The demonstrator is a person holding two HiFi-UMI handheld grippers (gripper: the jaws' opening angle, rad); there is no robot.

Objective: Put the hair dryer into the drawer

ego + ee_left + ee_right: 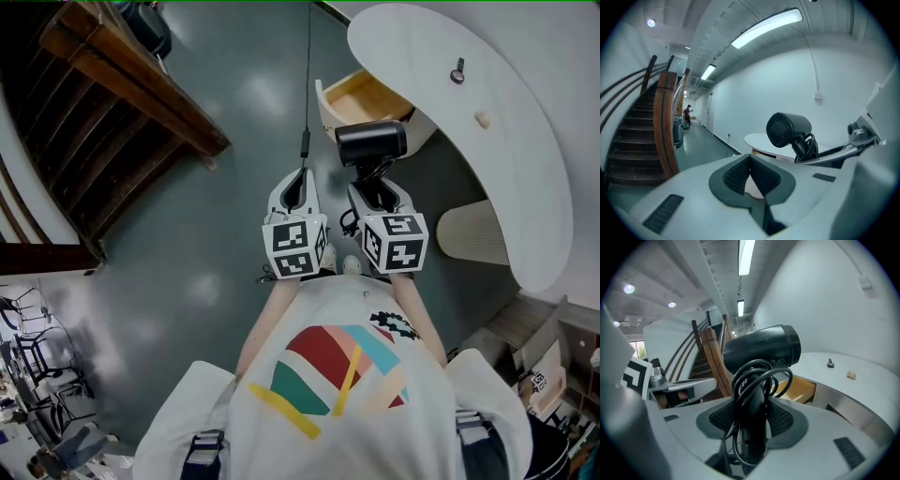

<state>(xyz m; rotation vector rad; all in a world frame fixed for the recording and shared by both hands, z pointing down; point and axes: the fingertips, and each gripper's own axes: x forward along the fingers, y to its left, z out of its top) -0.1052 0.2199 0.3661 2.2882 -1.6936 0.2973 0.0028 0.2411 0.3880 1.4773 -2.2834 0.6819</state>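
Ahead of the right gripper (377,184), just past the dryer (371,142), the drawer (361,98) stands open, pulled out from under the white counter (487,122). Dryer is in the air, not yet over the drawer. Its handle runs along the fingers (723,417) and its barrel lies crosswise on top. Right fingers are clamped on the handle, with the cord (740,380) looped round it. The right gripper is the nearer one, so the coming move looks like a short reach forward and down. Left gripper (296,187) is just beside it, fingers pressed together on nothing.
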